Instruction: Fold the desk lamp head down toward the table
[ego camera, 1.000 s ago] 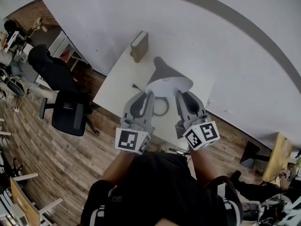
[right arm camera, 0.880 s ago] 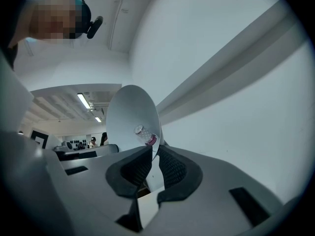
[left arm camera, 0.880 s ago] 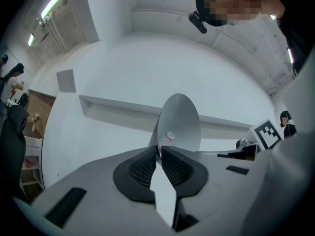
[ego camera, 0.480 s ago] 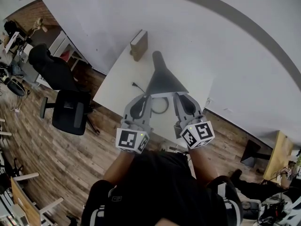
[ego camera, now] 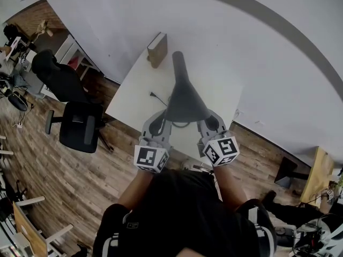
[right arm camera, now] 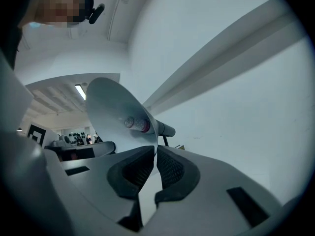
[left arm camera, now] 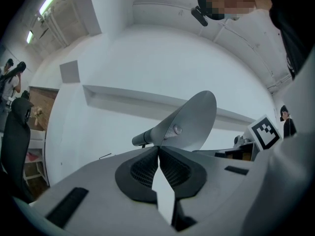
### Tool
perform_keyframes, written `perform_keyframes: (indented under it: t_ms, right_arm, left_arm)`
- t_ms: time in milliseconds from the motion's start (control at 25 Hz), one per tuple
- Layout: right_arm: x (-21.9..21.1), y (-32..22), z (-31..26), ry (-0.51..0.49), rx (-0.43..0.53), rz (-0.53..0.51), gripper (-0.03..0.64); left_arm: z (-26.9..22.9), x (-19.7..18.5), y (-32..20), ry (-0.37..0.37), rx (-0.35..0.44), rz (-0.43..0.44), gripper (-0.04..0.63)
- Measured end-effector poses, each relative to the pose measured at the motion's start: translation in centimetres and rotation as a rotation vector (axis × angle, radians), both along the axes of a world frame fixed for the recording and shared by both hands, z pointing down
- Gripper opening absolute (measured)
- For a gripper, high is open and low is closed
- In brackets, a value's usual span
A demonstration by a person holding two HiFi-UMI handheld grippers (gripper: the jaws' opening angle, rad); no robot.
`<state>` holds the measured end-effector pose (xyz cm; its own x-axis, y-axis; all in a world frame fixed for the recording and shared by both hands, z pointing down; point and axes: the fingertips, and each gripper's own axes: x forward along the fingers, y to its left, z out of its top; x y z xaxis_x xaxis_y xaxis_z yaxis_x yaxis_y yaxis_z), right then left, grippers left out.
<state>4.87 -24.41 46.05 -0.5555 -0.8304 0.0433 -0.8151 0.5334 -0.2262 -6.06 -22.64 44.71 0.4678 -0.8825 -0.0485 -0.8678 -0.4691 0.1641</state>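
Gripping the lamp head (ego camera: 185, 101) at two points: left gripper (ego camera: 167, 111) on the left rim, right gripper (ego camera: 207, 114) on the right rim. The head sits over the near half of the white surface (ego camera: 136, 90).

Head view only:
- Outer, dark grey back of the cone, with its neck (ego camera: 179, 63) running away toward the far edge.
- Brown box (ego camera: 158, 50) at the far corner of the surface, well apart from the lamp.
- Short black cable (ego camera: 155, 96) just left of the head.
- Office chair (ego camera: 80, 127) on the wooden floor (ego camera: 64, 186), off to the left.

Gripper views only:
- Pale inside of the cone, with the bulb (left arm camera: 176, 130) at its throat.
- Left gripper view: jaws closing, the thin rim caught between the ribbed pads at their tips.
- Right gripper view: the same, jaws closing with the rim edge running into the narrow gap between the pads.
- Both grippers point roughly level.

Hidden or unclear:
- The cone covers the gripper tips in the head view, so the grip cannot be read there.
- The lamp's base and lower arm lie under the head and cannot be made out.
- Neither gripper view shows the surface below the rim.
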Motion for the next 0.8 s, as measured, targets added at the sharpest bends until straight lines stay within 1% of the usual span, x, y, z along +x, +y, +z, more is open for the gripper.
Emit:
perform_keyframes:
  t_ms: [80,240,360,640,720,800]
  right_arm:
    - [0.1,0.2,0.9,0.011,-0.005,-0.002,0.03]
    - [-0.1,0.1,2.4,0.034,-0.014,-0.003,0.027]
    - [-0.1,-0.1,3.2,0.045,-0.024,-0.001,0.026]
    - [0.0,-0.4,4.9,0.076,-0.044,-0.005,0.023]
    - [-0.1,-0.5,5.1,0.084,-0.047,-0.007,0.023]
    - [-0.1,-0.6,5.2,0.087,-0.047,-0.008,0.022]
  left_arm:
    - [0.9,0.1,0.3,-0.015,0.005,-0.002,0.034]
    - [1.9,0.0,0.3,-0.036,0.05,-0.006,0.034]
    - [2.8,0.0,0.2,-0.049,0.064,-0.011,0.032]
    - [4.7,0.1,0.0,-0.087,0.037,-0.01,0.031]
    - [4.8,0.1,-0.1,-0.079,0.024,-0.016,0.031]
    - [5.2,0.0,-0.1,-0.088,0.018,-0.012,0.031]
